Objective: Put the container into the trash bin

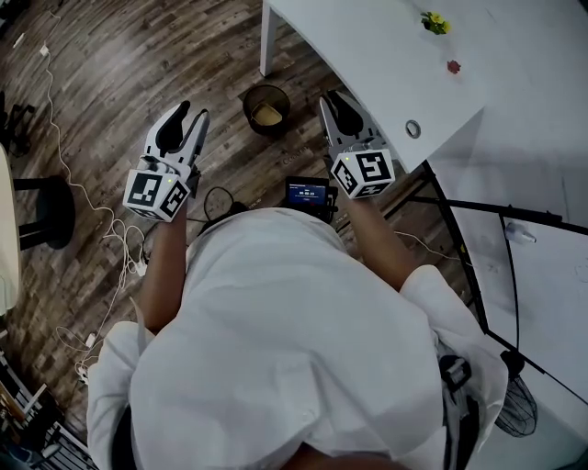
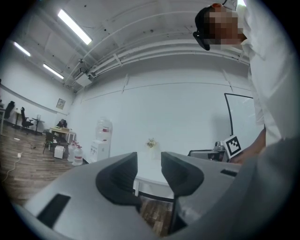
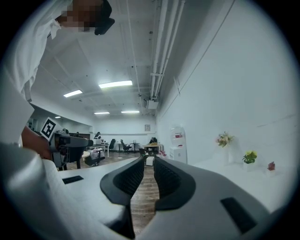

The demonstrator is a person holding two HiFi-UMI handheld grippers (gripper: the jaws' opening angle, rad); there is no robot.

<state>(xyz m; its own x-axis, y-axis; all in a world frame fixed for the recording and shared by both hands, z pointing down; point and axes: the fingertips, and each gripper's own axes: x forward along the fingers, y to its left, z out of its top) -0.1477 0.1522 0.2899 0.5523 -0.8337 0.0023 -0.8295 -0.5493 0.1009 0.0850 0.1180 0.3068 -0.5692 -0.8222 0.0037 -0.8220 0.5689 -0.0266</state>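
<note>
My left fingers (image 2: pixel 117 180) stand spread and empty. My right fingers (image 3: pixel 123 180) leave only a narrow gap, with nothing in it. Ahead between them, the trash bin (image 1: pixel 246 103) sits on the floor by the tabletop (image 1: pixel 367 46), with the pale container (image 1: pixel 267 115) inside.

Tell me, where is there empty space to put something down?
The white table is mostly bare, from its edge up to the yellow flowers and the small red thing. The wooden floor left of the trash bin is free as far as the white cable. It is crowded by the person's feet: black cables and a small screen.
</note>
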